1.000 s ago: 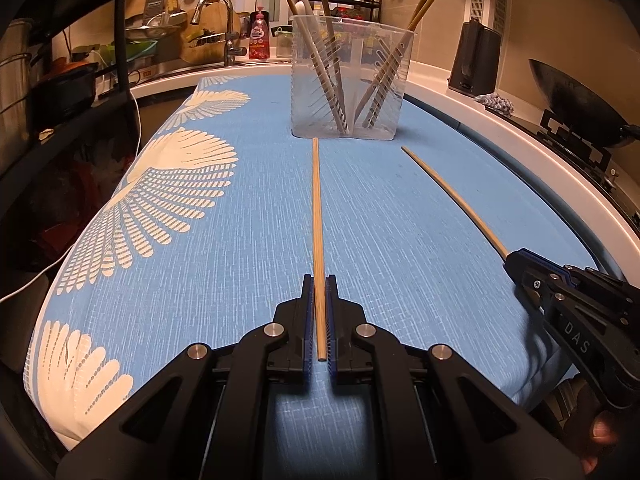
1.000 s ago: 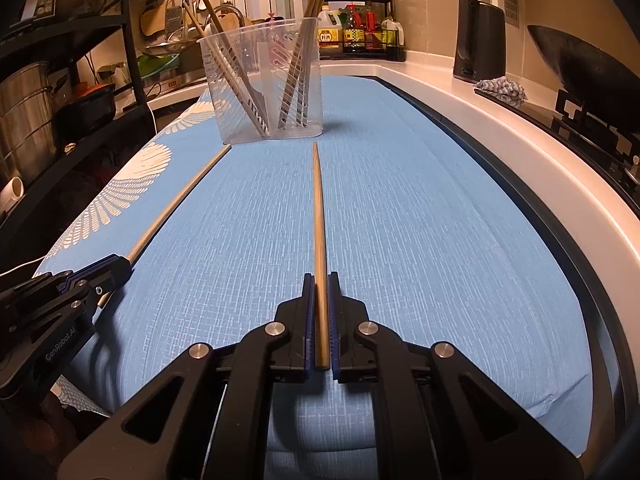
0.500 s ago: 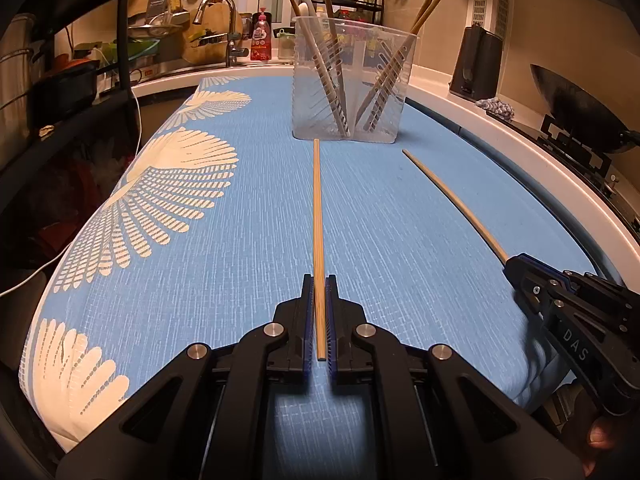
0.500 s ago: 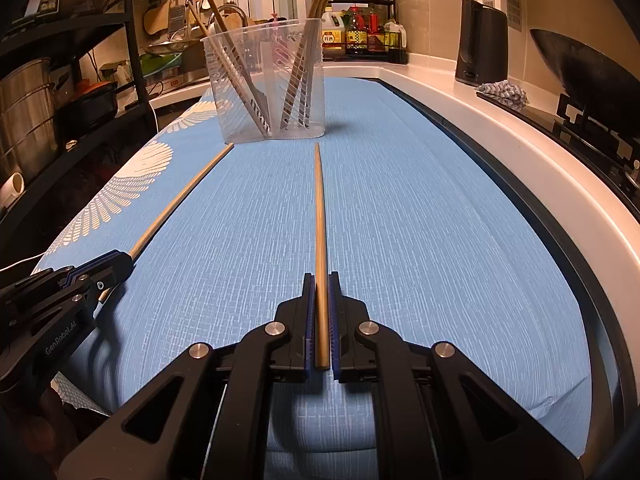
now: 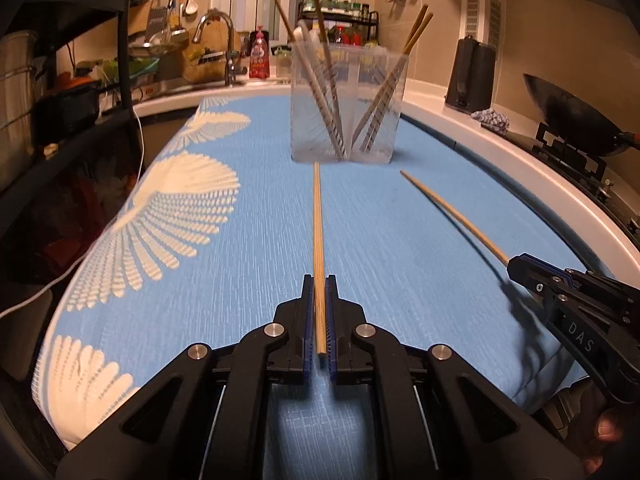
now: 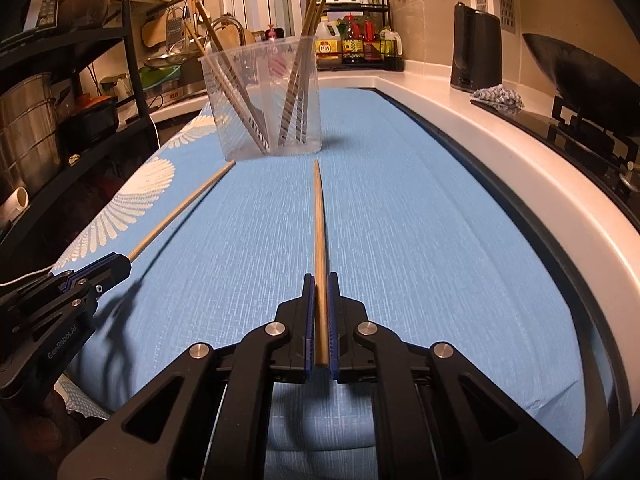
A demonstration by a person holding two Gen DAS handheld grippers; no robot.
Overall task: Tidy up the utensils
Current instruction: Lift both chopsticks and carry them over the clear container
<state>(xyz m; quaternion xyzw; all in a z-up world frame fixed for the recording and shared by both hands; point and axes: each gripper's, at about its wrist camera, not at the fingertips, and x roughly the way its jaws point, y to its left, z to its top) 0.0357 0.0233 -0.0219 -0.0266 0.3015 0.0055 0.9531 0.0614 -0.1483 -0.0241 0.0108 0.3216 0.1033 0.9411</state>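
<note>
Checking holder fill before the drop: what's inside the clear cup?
The cup holds chopsticks leaning in two bunches, one left, one right. The left wrist view also shows a white utensil above the rim. An exact count is unclear: sticks overlap and the plastic blurs them.

Blue cloth (image 5: 400, 240) on counter; faucet (image 5: 218, 40), black kettle (image 6: 476, 56), wok (image 6: 580, 76), probably oil bottles (image 6: 352, 40).

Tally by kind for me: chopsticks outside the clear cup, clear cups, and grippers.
Chopsticks outside the cup: 2 (left chopstick, right chopstick)
Clear cup: 1
Grippers: 2 (left gripper, right gripper)
Total: 5
</note>
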